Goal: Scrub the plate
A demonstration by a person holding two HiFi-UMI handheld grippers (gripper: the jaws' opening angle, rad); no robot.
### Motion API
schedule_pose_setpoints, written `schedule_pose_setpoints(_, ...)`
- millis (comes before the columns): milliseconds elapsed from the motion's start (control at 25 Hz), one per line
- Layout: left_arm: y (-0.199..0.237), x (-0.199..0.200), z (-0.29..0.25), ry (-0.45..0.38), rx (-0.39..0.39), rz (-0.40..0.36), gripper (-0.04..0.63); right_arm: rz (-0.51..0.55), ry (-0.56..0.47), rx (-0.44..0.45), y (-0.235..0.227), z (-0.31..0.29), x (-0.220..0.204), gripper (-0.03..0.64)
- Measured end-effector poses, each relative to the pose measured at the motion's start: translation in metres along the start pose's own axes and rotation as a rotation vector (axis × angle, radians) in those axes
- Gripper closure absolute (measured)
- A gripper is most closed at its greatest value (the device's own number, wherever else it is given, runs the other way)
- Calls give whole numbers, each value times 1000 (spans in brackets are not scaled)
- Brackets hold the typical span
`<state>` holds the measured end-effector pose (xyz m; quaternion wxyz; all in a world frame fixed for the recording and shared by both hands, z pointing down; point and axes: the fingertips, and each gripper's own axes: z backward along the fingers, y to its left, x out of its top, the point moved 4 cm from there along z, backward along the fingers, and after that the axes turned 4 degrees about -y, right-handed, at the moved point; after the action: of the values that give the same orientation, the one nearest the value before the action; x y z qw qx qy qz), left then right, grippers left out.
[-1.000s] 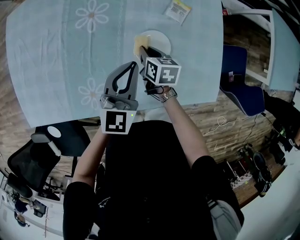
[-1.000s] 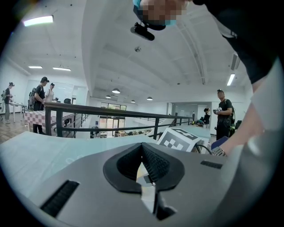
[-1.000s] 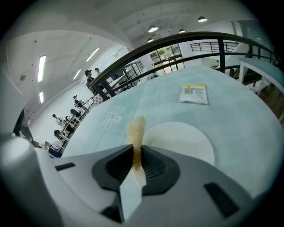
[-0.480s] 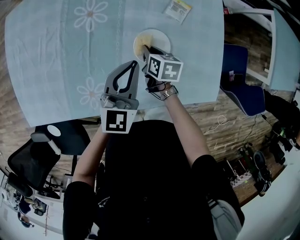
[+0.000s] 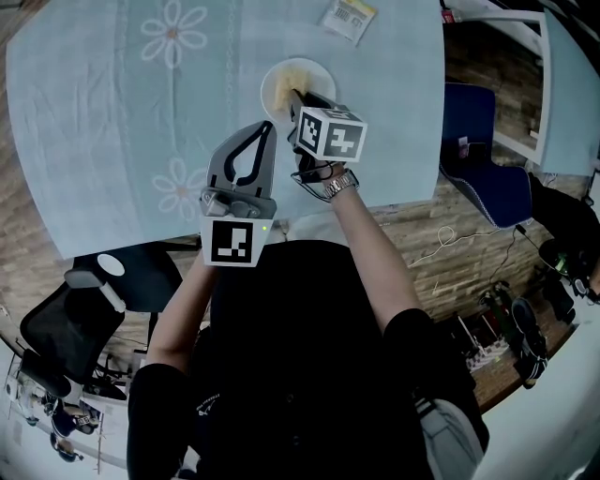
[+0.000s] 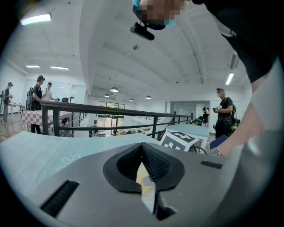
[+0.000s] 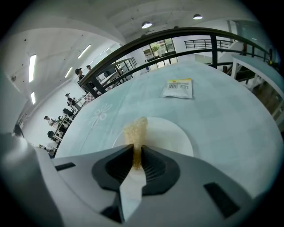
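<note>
A white plate (image 5: 321,75) lies on the pale blue flowered tablecloth (image 5: 112,122), near the table's front right. My right gripper (image 5: 293,95) is shut on a yellow sponge (image 5: 280,89) that rests on the plate's left part. In the right gripper view the sponge (image 7: 136,129) sticks up between the closed jaws of my right gripper (image 7: 136,150), with the plate (image 7: 171,137) just behind. My left gripper (image 5: 266,128) hangs over the table's front edge, left of the plate and apart from it. In its own view the left gripper (image 6: 142,145) is shut on nothing.
A small printed packet (image 5: 348,16) lies beyond the plate, also in the right gripper view as a packet (image 7: 178,88). A black office chair (image 5: 89,286) stands below the table's front edge, a blue chair (image 5: 487,183) to its right. A railing (image 6: 106,111) and people stand far off.
My right gripper has shifted the sponge a little across the plate, from its left rim inward. The left gripper has stayed where it was.
</note>
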<state>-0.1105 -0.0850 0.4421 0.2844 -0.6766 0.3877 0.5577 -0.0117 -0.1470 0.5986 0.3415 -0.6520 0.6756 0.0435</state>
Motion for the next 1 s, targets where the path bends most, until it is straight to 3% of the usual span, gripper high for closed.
schedule_pose_setpoints(480, -5, 0, -2, 2, -12, -3, 583, 52, -16, -81, -27, 12, 6, 561)
schedule_pose_setpoints(1000, -11, 4, 1, -18, -29, -4, 583, 30, -36, -162, -53, 30, 7, 562)
